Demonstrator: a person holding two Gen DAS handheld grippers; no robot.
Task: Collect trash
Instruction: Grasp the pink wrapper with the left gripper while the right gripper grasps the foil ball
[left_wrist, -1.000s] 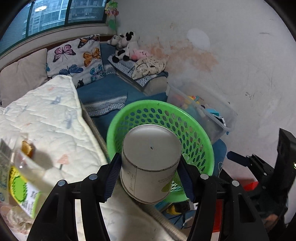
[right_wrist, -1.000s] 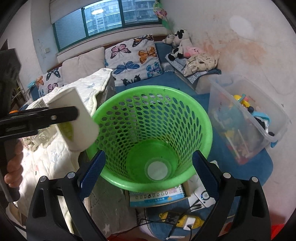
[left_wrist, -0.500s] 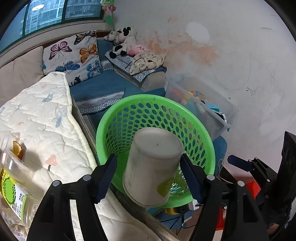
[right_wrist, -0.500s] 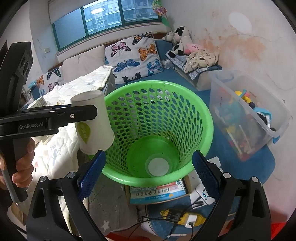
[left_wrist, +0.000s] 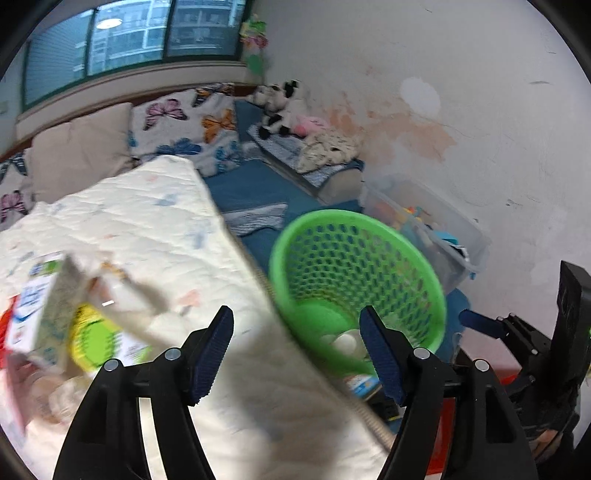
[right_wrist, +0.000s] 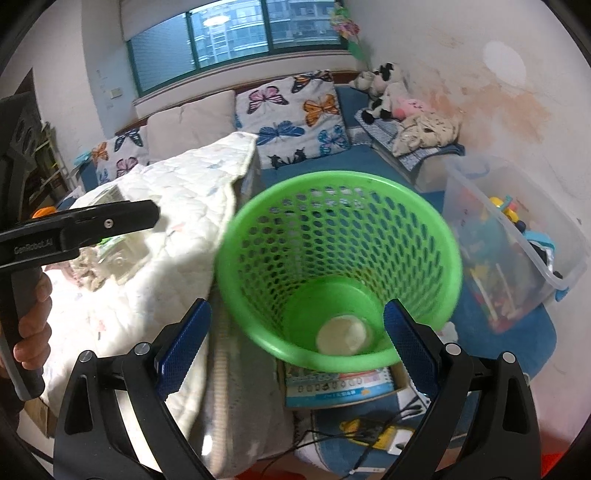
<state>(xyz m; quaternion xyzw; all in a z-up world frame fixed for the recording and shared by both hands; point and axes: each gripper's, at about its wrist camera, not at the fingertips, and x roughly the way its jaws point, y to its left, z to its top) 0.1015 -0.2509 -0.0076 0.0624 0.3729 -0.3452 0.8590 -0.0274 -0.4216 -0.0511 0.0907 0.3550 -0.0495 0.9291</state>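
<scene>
Packets: several wrappers (left_wrist: 55, 317), blurred, lie at the left edge of the bed; count unclear.
Quilt: one white quilted cover (right_wrist: 173, 206) spread over the bed (left_wrist: 155, 229), reaching its right edge.
Left tongs: (left_wrist: 295, 354) jaws have just been opening and stand well apart, nothing between the blue pads; they hang above the bed's right edge.
Hand: one hand (right_wrist: 31, 325) grips the left tongs' handle at the far left of the right view.
Cup: one white paper cup (right_wrist: 343, 336), round and pale, lies at the bottom of the basket.
Basket: one green mesh basket (right_wrist: 340, 206), upright beside the bed's right edge.
Right tongs: (right_wrist: 295, 350) jaws wide apart, holding nothing, either side of the basket's near rim.
Bin: one clear bin (right_wrist: 517, 258) of toys, right of the basket.
</scene>
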